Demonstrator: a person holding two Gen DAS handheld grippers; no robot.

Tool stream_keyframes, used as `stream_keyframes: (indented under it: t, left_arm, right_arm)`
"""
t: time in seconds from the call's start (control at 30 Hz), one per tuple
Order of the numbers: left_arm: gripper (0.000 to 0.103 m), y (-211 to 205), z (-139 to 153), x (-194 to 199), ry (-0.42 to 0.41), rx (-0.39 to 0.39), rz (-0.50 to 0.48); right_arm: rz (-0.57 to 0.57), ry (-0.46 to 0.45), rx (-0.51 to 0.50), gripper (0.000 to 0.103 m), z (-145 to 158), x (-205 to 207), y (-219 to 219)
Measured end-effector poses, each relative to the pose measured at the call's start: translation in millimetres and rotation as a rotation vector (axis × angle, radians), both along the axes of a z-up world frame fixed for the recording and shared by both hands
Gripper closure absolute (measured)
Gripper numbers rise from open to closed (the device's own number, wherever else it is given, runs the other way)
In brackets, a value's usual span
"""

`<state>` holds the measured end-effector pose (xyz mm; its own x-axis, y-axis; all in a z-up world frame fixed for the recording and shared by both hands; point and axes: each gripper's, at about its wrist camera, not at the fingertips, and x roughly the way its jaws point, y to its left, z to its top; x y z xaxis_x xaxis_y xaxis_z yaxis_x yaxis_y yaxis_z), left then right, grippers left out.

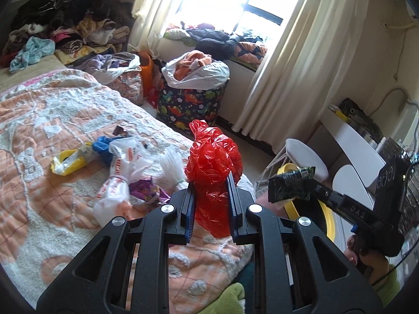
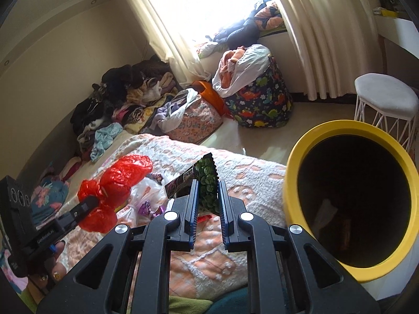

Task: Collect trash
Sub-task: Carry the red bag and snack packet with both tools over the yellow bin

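Left tool (image 1: 210, 183) pinches crumpled red plastic bag (image 1: 213, 162), held above bed (image 1: 52, 120). Right tool (image 2: 207, 191) clamps green snack wrapper (image 2: 208, 180) just beside yellow bin (image 2: 296, 157). White bags (image 1: 123, 162), yellow packet (image 1: 69, 161) lie on bed.

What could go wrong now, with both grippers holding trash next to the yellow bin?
1. The green wrapper sits only partly between the right gripper fingers, most of it sticking out above, so it might slip before reaching the yellow bin.
2. The red plastic bag bulges well past the left gripper; it could snag or miss the bin's rim.
3. Both grippers are close together and may bump over the bin.
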<state>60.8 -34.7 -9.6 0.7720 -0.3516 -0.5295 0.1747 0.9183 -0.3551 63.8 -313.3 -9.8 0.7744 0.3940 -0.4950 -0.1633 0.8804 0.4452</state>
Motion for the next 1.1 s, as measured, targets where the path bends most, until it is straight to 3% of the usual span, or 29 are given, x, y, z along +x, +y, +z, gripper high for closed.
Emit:
stream_keyframes:
  t: [1.1]
  left_arm:
    - [0.088, -129, 1, 4, -0.028, 0.096, -0.277]
  right_arm:
    - [-0.346, -0.005, 0.039, 0.089, -14, -1, -133]
